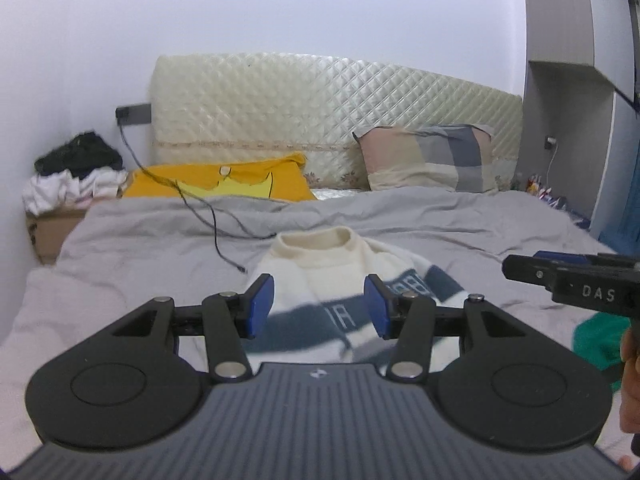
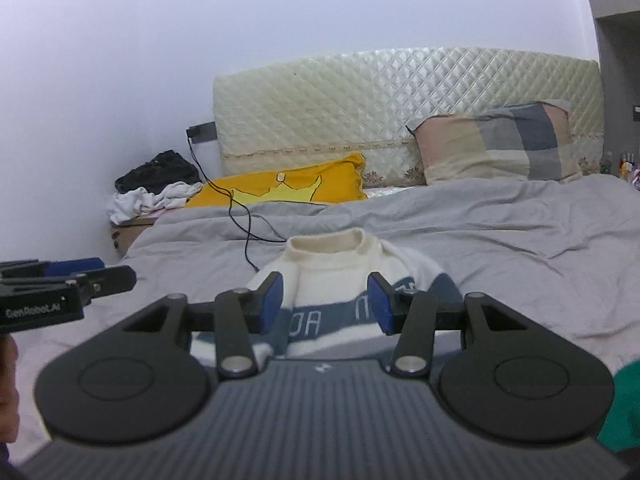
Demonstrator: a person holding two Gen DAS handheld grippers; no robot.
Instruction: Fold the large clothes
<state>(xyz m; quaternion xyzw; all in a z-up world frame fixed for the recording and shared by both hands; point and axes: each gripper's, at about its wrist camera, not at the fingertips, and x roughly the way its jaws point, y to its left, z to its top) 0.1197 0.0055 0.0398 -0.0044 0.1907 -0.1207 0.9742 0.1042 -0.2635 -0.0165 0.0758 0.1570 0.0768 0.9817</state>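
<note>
Bedroom, pale wall, quilted cream headboard (image 1: 336, 120) at the far end of the bed. Grey duvet (image 1: 400, 224) covers the bed, rumpled. Yellow pillow (image 1: 224, 182) at the far left corner, checked pillow (image 1: 432, 158) leaning on the headboard toward the far right. Black cable (image 1: 200, 208) trails from a wall socket across the yellow pillow onto the duvet. Cardboard box piled with clothes (image 1: 76, 176) off the bed's left edge.

Cream sweater (image 1: 320, 264) with dark blue lettered bands lies mid-bed, collar toward the headboard, partly folded. Green cloth (image 1: 596, 340) near the bed's near right edge.

Left tool (image 1: 319, 306): blue pads apart, nothing between them, held above the sweater. Right tool (image 2: 325, 304): pads likewise apart, empty, also above the sweater. Each tool shows at the edge of the other's view, side by side.
</note>
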